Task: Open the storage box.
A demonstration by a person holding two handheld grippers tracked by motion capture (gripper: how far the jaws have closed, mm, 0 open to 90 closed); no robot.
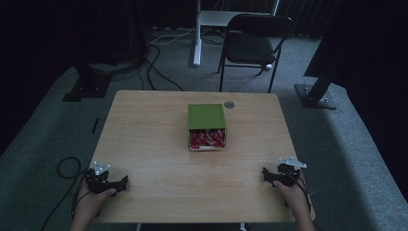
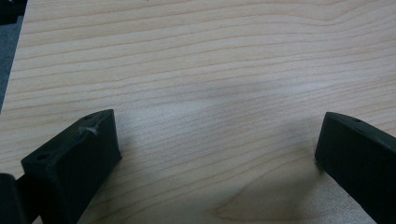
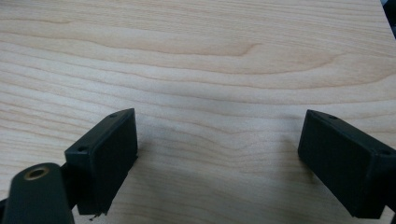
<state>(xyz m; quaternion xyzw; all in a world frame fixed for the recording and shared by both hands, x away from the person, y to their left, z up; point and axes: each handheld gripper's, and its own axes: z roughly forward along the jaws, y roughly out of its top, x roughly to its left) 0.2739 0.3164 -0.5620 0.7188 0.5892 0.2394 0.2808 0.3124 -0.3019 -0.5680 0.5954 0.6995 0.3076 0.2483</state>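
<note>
In the middle of the bench point(image 1: 144, 144), a bit toward the far side, sat a small box point(image 1: 207, 127). A flat green lid point(image 1: 206, 116) covered its back part. The lid was square and plain. The front part of the box was not covered, and it was full of shiny red packets point(image 1: 207, 138) with small white marks on them. The packets lay packed close together. The box wall at the front looked pale. Just past the box, near the far edge of the bench, was a small round grey spot point(image 1: 229, 104).

The left claw point(image 1: 126, 182) rested at the near left corner of the bench, held by the left hand point(image 1: 91, 199). Its two black jaws stood wide apart, with only bare wood between them. It gripped nothing. A grey plate point(image 1: 100, 167) with three corners sat on top of it, and a black cable point(image 1: 67, 168) curled off beside the bench.

The right claw point(image 1: 265, 174) rested at the near right corner, held by the right hand point(image 1: 294, 193). Its jaws were spread wide too, with only wood between them. It gripped nothing.

Both claws were well apart from the box. The box sat between them, farther up the bench.

The bench was light wood with wavy lines. Behind it on the grey floor point(image 1: 337, 144) stood a dark folding chair point(image 1: 252, 43).
</note>
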